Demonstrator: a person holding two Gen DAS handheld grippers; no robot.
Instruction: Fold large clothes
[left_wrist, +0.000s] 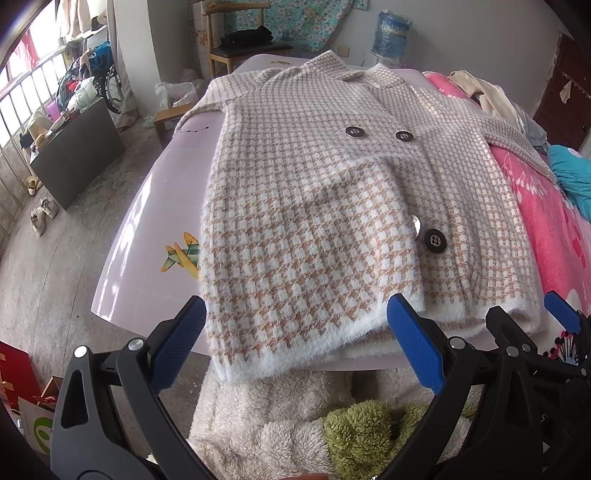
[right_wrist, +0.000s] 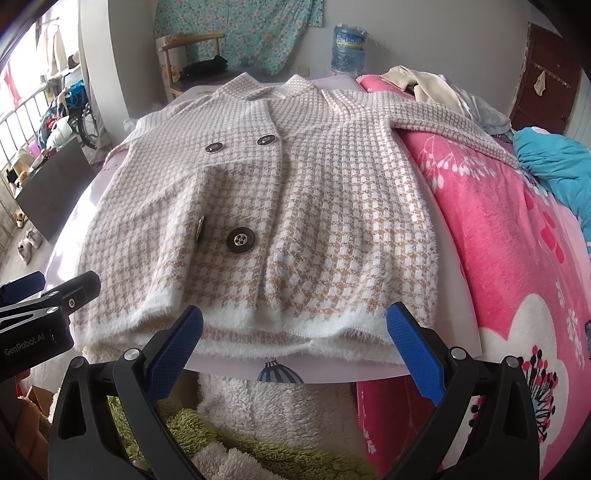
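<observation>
Showing a houndstooth coat (left_wrist: 303, 206) spread front up on a pale lilac table (left_wrist: 147, 229), with the collar pointing to the far edge and the white fluffy hem running along the near edge. Hanging a little over that near edge, at the near left corner, with one part of the hem. Lying partly off the right edge too, on a pink flowered blanket (left_wrist: 546, 221) that is touching the table there. Stretching out over this blanket toward the far right: one sleeve (right_wrist: 454, 129) of the coat. Covering the left half of the front: an extra layer of the same fabric, folded over the body; not possible to tell if it is the other sleeve. Sitting side by side high on the chest: two dark buttons (left_wrist: 355, 132). Sitting lower, near the middle of the front: one bigger dark button (left_wrist: 434, 241).

Holding the left gripper (left_wrist: 295, 306) just in front of the near edge, over the left part of the hem, jaws spread wide and gripping nothing. Holding the right gripper (right_wrist: 295, 312) beside it in the same way, over the right part of the hem, jaws also spread wide and not touching the fabric.

Filling the space under the near edge: cream and green fleece (left_wrist: 277, 424)
</observation>
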